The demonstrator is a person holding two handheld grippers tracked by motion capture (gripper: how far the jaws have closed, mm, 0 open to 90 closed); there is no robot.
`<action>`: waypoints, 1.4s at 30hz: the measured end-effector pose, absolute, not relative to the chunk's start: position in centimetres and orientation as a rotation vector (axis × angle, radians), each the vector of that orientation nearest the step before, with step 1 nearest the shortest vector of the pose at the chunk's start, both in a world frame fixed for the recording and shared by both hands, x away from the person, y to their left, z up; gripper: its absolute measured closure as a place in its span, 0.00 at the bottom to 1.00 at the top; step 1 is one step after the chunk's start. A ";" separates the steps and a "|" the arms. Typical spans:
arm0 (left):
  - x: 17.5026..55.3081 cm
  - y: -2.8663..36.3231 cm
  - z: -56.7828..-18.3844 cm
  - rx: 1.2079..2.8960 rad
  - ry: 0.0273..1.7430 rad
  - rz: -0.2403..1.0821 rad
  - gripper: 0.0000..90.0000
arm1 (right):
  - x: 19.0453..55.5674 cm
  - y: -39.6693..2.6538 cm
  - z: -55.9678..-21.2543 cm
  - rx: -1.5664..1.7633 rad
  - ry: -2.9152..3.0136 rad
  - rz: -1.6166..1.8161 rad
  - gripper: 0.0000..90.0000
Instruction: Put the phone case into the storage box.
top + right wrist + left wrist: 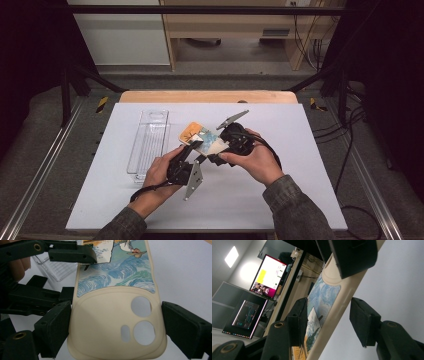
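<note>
Phone case [204, 141], cream with a painted wave scene, sits above mid-table between both grippers. High view: clear plastic tray [148, 142] lies just left of it on the white table [300, 150]; left gripper [189, 154] reaches in from below.

Left gripper view: jaws straddle the case's edge, one pad [298, 322] touching its printed face, the other apart. Lit monitor [268, 277] beyond.

Right gripper view: right gripper [115, 332] pinches the case's camera end by both sides; the tray lies behind.

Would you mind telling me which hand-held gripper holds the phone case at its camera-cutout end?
The right hand-held gripper: its jaws flank the cream, wave-printed phone case beside the camera cutouts; the left hand-held gripper straddles the opposite, printed end.
</note>
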State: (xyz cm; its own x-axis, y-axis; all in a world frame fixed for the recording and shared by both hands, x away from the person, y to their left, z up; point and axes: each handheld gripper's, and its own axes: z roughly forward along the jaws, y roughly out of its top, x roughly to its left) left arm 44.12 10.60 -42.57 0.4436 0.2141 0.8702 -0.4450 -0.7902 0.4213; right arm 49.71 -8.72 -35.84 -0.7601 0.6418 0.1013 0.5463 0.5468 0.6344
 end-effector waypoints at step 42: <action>43.8 10.4 -42.3 2.058 -0.241 1.427 0.73 | 49.9 -8.5 -35.4 1.027 2.648 1.017 0.13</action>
